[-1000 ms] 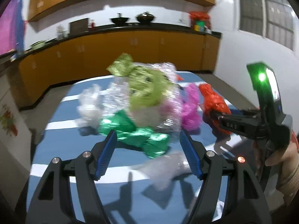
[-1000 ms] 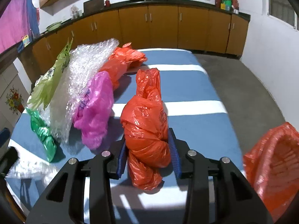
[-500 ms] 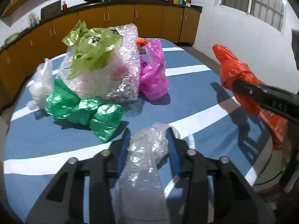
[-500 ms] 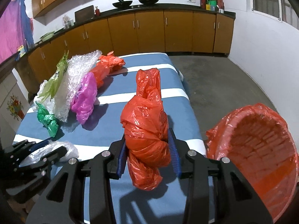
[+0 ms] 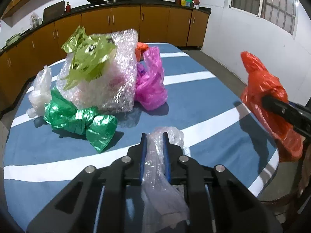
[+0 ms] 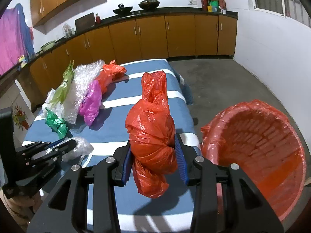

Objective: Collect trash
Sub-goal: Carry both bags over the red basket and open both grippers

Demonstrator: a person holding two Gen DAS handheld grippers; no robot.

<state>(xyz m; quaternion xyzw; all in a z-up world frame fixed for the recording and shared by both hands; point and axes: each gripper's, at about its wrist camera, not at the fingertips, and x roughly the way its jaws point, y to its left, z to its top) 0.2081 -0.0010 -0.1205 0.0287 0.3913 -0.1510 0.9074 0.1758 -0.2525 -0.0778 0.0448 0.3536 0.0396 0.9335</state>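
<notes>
Right now your left tool [image 5: 154, 147] is closing its blue pads on a clear plastic bag [image 5: 159, 167], which sits squeezed between them low over the near edge of the blue, white-striped counter [image 5: 194, 89]. Your right tool [image 6: 154, 159] is clamped on a knotted orange bag [image 6: 153, 132], lifted clear of the counter, just beside the orange-lined bin [image 6: 258, 147] standing on the floor at its right. Farther back on the counter lie a green foil wrapper [image 5: 77, 118], a bubble-wrap bundle [image 5: 108, 77] topped with a yellow-green bag [image 5: 87, 58], and a magenta bag [image 5: 150, 85] touching the bundle's right side.
</notes>
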